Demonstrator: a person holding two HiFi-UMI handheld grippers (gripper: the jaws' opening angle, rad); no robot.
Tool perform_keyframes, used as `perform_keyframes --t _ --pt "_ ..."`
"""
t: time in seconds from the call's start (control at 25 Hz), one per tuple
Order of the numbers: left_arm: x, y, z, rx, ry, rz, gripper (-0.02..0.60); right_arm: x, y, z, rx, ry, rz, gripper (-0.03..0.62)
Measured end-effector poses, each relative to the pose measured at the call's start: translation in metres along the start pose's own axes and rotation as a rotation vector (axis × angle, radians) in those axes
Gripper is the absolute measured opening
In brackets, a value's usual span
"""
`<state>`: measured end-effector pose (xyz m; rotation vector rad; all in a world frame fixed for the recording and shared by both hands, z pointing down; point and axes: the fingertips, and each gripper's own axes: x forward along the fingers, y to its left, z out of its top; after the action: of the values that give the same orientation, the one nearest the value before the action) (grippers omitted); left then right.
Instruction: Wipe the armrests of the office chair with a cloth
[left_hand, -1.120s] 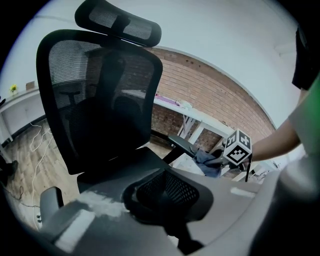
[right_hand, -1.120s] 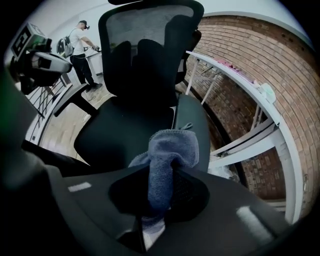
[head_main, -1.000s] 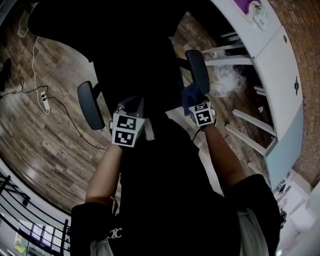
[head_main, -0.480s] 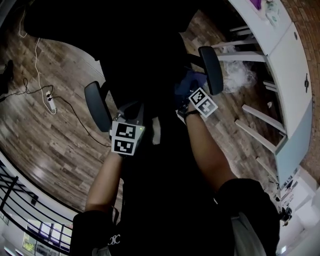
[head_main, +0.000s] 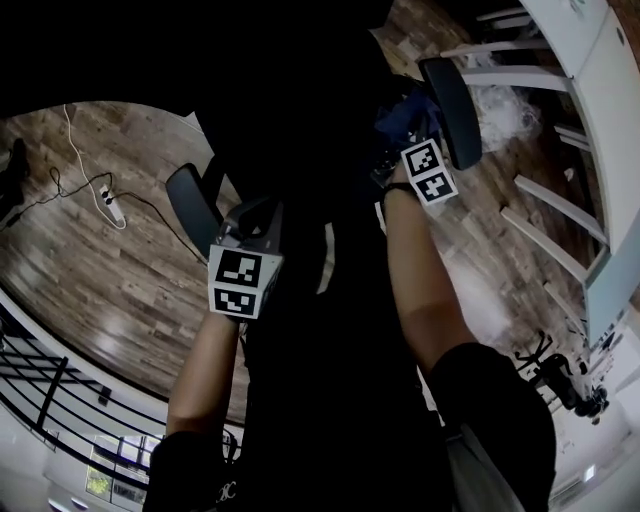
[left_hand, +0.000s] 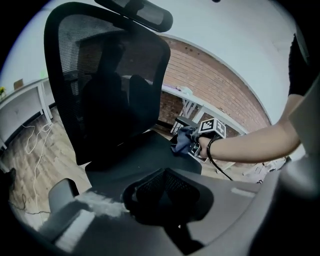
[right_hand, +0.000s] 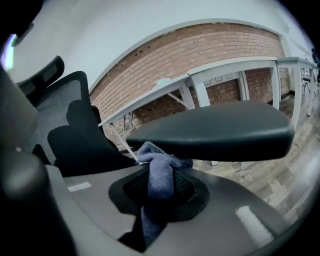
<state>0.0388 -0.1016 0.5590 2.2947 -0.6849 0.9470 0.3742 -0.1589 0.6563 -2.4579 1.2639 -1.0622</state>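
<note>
The right hand-held gripper (head_main: 410, 140) is clenched on a blue cloth (right_hand: 160, 175). The cloth's free end is bunched up at the inner edge of the chair's right armrest (right_hand: 215, 130). In the right gripper view the wad sits just under the near rim of the pad, and it seems to touch that rim rather than the top, though the angle makes this hard to judge. The left hand-held gripper (head_main: 250, 225) has its jaws together with nothing between them. It hangs over the seat (left_hand: 135, 160), near the left armrest (head_main: 195, 205) but apart from it.

The step in hand looks like the wipe of the right armrest. To do it well:

- Lift the cloth onto the top face of the pad. Only the loose tip reaches forward, so tilt the gripper down until more of the fabric lies flat.
- Draw it along the whole pad in one slow pass, then run it round the curved edges.
- Keep the pressure light. The pad may swivel or slide under a hard push, so the free left gripper could brace the chair by its backrest (left_hand: 110, 75).
- The left armrest appears not yet attended to.
</note>
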Motion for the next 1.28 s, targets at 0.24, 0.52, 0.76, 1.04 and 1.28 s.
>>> perform_keyframes --t 0.24,0.52,0.76,1.04,1.28 --pt "0.007 0.006 -0.004 0.007 0.024 -0.011 0.003 0.023 0.005 0.007 0.02 -0.047 0.013 0.067" --pt "0.014 0.011 -0.009 -0.018 0.04 0.006 0.003 0.049 0.005 -0.002 0.025 -0.03 0.018 0.067" --pt "0.019 0.014 -0.02 -0.049 0.066 0.021 0.003 0.077 0.004 -0.026 -0.006 0.027 0.016 0.067" --pt "0.032 0.0 -0.042 -0.066 0.11 0.002 0.003 0.104 -0.007 -0.059 -0.081 0.126 -0.002 0.067" --pt "0.031 -0.001 -0.037 -0.053 0.102 0.002 0.004 0.101 -0.01 -0.06 -0.051 0.139 -0.02 0.066"
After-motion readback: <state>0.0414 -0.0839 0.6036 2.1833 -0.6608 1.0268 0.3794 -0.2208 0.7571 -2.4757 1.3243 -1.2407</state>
